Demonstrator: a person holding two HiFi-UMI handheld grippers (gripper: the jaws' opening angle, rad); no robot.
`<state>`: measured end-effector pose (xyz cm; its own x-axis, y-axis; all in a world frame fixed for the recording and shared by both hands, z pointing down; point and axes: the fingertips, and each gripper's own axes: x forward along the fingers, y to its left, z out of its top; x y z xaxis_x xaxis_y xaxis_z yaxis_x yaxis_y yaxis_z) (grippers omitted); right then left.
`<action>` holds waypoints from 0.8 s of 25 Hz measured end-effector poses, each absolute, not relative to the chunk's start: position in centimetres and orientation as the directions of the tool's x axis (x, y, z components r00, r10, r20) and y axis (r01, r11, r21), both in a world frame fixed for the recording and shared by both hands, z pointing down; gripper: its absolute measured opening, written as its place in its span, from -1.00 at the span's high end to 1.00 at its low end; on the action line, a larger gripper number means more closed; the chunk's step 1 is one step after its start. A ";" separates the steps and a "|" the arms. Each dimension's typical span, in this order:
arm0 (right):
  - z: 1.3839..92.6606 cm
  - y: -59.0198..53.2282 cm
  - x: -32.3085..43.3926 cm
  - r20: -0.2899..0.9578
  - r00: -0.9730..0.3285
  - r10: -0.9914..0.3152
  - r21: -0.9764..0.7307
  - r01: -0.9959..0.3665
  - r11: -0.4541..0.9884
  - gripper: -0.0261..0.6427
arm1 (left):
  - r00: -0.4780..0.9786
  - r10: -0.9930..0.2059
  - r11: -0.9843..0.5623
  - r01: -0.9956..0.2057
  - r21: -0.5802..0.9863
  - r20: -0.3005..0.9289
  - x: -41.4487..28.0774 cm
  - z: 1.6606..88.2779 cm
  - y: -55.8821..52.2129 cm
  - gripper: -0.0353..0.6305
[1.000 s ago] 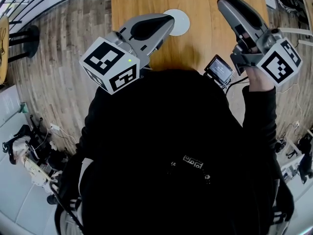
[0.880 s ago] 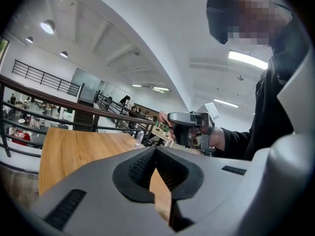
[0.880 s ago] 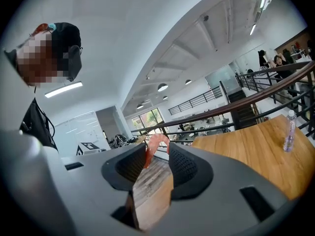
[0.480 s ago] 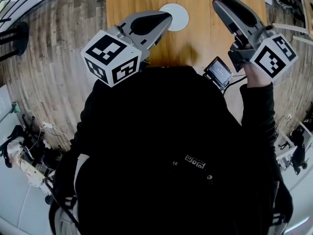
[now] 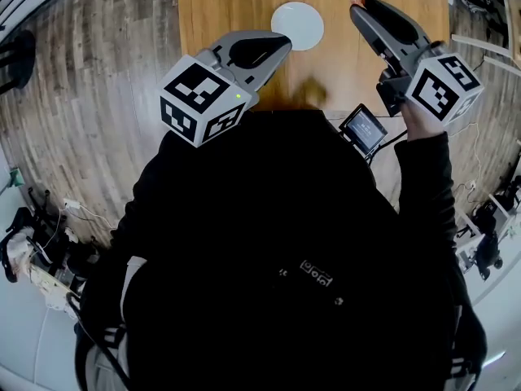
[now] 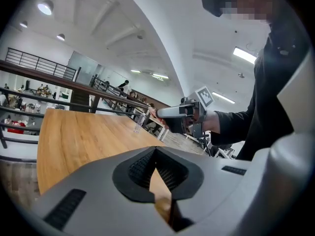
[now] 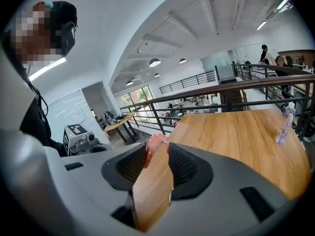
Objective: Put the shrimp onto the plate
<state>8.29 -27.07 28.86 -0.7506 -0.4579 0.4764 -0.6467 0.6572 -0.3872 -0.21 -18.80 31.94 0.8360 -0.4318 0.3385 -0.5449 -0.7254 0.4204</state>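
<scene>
Left gripper (image 5: 282, 50) is empty, tips pressed together, over the near edge of the wooden table (image 5: 228, 6). Right gripper (image 5: 359, 5) pinches the pink shrimp (image 7: 156, 145) at its tips. The white plate (image 5: 297, 25) lies at the left gripper's 12 o'clock. The shrimp is at the plate's 2 o'clock, apart from it.

Bright, even indoor light throughout; in the left gripper view a round ceiling lamp (image 6: 45, 7) glows at 10 o'clock and a strip light (image 6: 248, 54) at 2 o'clock, washing the white ceiling pale; every view bends hard toward its rim, with black corners; the nearest foreground in both gripper views is soft; the shrimp (image 7: 156, 145) is a blurred pink; in the head view the plate (image 5: 297, 25) is flat white at 12 o'clock, the dark clothing (image 5: 285, 243) featureless.
</scene>
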 end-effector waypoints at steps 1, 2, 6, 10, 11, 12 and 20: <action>29.1 -26.9 8.2 0.483 -0.751 -0.451 -0.391 -0.645 0.656 0.46 | 0.841 -0.418 -0.733 -0.535 0.420 0.342 0.0 32.1 -18.5 0.89; 29.4 -26.8 8.1 0.489 -0.751 -0.444 -0.393 -0.644 0.656 0.46 | 0.846 -0.404 -0.743 -0.525 0.414 0.348 0.2 32.2 -18.2 0.89; 30.2 -27.5 8.2 0.500 -0.757 -0.420 -0.402 -0.633 0.662 0.46 | 0.846 -0.401 -0.742 -0.525 0.418 0.351 0.3 32.3 -18.5 0.89; 31.4 -29.4 7.5 0.516 -0.764 -0.386 -0.410 -0.617 0.672 0.46 | 0.818 -0.454 -0.693 -0.573 0.437 0.353 -0.7 32.7 -20.2 0.89; 31.8 -29.8 7.2 0.520 -0.767 -0.376 -0.412 -0.611 0.676 0.46 | 0.812 -0.464 -0.684 -0.582 0.439 0.353 -1.0 32.8 -20.5 0.89; 32.3 -30.3 7.0 0.525 -0.769 -0.365 -0.412 -0.605 0.681 0.46 | 0.807 -0.473 -0.676 -0.590 0.442 0.354 -1.2 32.9 -20.9 0.89; 36.1 -33.1 4.5 0.557 -0.779 -0.289 -0.420 -0.564 0.711 0.46 | 0.764 -0.518 -0.609 -0.645 0.461 0.385 -3.1 34.3 -21.6 0.89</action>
<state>4.52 -33.15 36.10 -0.7789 -0.2886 0.5568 -0.5637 0.7112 -0.4200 -3.11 -21.58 34.30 0.7639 -0.5180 0.3848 -0.6453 -0.6093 0.4609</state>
